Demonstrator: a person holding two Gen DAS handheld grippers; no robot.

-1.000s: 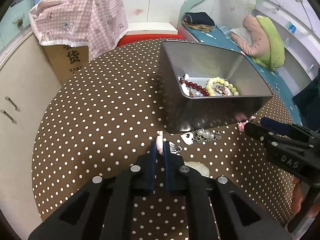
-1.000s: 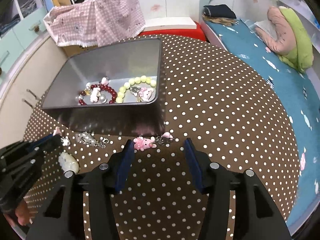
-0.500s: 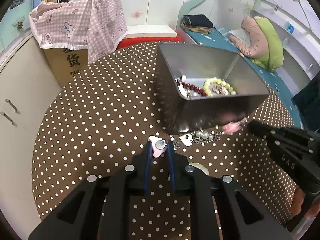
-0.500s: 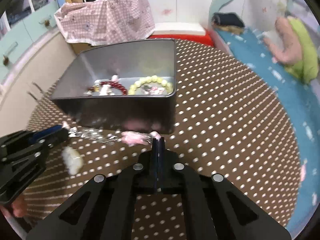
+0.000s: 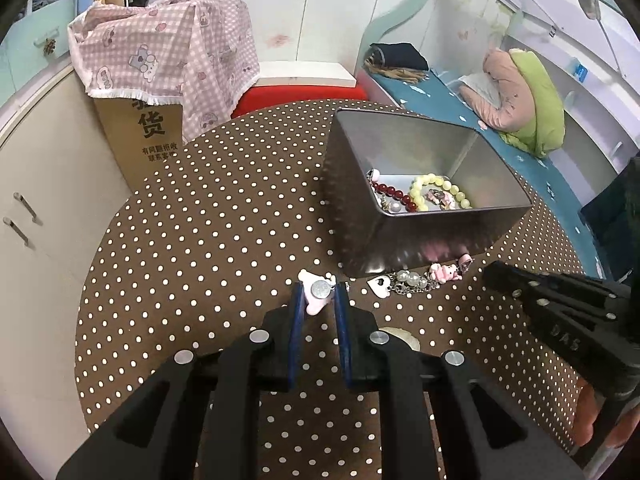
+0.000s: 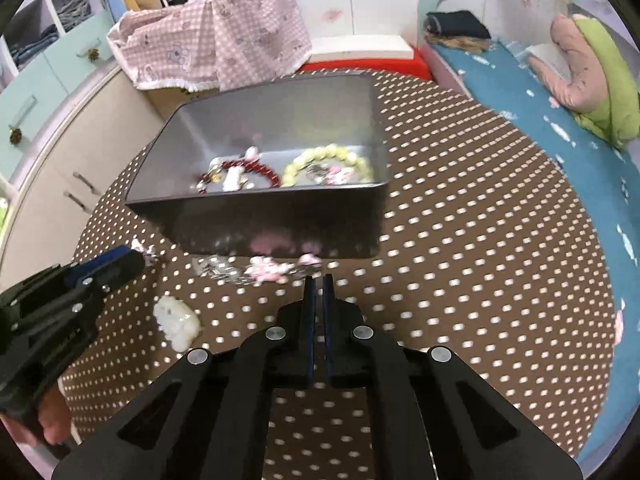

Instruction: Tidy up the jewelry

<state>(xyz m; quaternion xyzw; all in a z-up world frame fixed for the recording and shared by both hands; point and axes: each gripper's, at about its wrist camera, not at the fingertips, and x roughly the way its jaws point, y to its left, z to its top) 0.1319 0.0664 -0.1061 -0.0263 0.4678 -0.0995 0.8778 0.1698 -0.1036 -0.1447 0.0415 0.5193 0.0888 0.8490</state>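
Our left tongs [image 5: 318, 300] hold a small pink charm [image 5: 316, 294] just above the tabletop [image 5: 200, 232], near the metal box [image 5: 436, 236]. It looks light and slippery. Our right tongs [image 6: 317, 280] are almost closed and seem empty, beside the chain [image 6: 264, 272]

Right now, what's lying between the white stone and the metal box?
In the right wrist view, a pearl chain with a pink bunny charm lies between the white stone and metal box.
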